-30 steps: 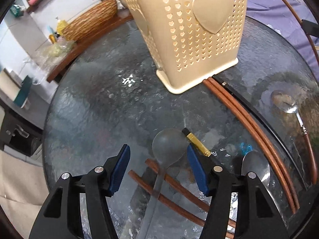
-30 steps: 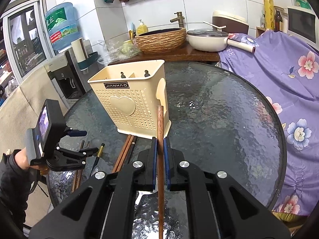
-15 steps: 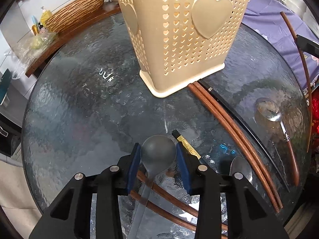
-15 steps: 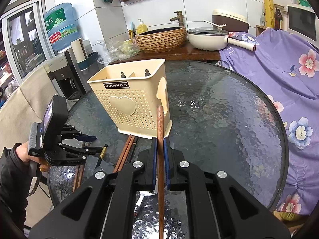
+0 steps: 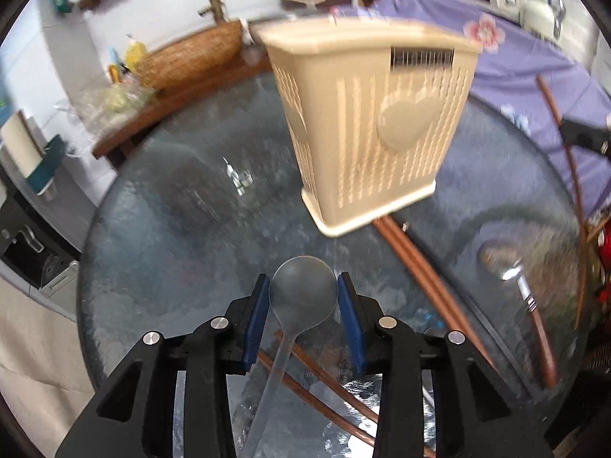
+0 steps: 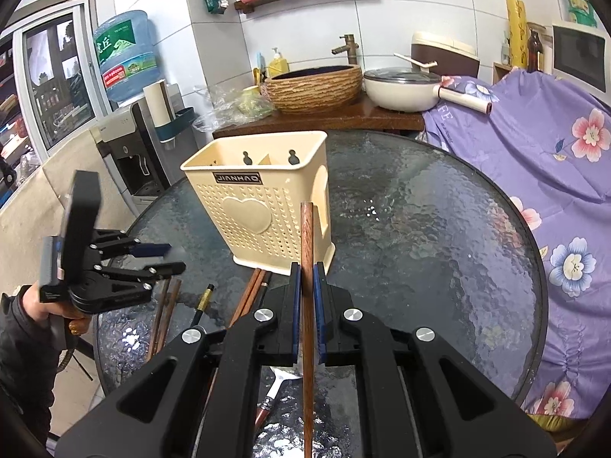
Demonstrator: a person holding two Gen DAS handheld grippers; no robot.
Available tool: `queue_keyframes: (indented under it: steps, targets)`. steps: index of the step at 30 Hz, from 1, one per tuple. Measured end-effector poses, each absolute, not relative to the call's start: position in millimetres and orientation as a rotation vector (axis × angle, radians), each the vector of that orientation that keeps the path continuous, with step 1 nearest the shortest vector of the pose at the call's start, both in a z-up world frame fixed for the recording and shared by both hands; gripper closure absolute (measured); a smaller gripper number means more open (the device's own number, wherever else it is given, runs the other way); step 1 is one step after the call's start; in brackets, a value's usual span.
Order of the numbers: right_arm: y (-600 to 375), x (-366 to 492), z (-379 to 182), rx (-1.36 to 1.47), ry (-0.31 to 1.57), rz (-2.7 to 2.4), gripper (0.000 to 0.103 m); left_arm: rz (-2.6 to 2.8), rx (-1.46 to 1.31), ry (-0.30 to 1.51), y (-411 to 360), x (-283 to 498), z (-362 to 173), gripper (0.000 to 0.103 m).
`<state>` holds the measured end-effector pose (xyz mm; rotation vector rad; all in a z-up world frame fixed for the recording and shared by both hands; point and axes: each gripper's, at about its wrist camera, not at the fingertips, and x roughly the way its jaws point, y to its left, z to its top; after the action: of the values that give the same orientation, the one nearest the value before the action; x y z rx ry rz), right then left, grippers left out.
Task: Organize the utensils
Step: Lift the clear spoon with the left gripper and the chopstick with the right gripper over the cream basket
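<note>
My left gripper (image 5: 303, 290) is shut on a grey translucent spoon (image 5: 301, 294), its bowl between the blue pads, lifted above the glass table. The cream perforated utensil holder (image 5: 382, 133) stands ahead, slightly right. In the right wrist view my right gripper (image 6: 306, 274) is shut on a brown wooden chopstick (image 6: 306, 229) that points at the holder (image 6: 263, 206). The left gripper (image 6: 152, 257) shows there at the left, raised over the table.
Brown chopsticks (image 5: 416, 267) and a black one lie on the round glass table (image 5: 172, 229) by the holder's base. A metal spoon with a brown handle (image 5: 511, 278) lies at the right. A wicker basin (image 6: 313, 87) and a pan (image 6: 401, 87) sit on the counter behind.
My left gripper closed on the grey spoon's bowl and lifted it off the table, tilting upward. My right gripper kept holding the chopstick, nearly still.
</note>
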<state>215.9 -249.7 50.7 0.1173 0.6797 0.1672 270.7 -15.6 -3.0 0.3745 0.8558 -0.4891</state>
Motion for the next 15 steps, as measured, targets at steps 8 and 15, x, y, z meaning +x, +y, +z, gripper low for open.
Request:
queue_keyframes:
  steps: [8,15]
  targets:
    - [-247.2,205.1,66.4,0.11,0.634,0.178,0.096,-0.436,0.254,0.679,-5.8,238.3,48.3,0.068]
    - [-248.2,194.3,81.7,0.101,0.598,0.183,0.096,-0.429,0.221,0.601,-8.7,221.9,76.7,0.068]
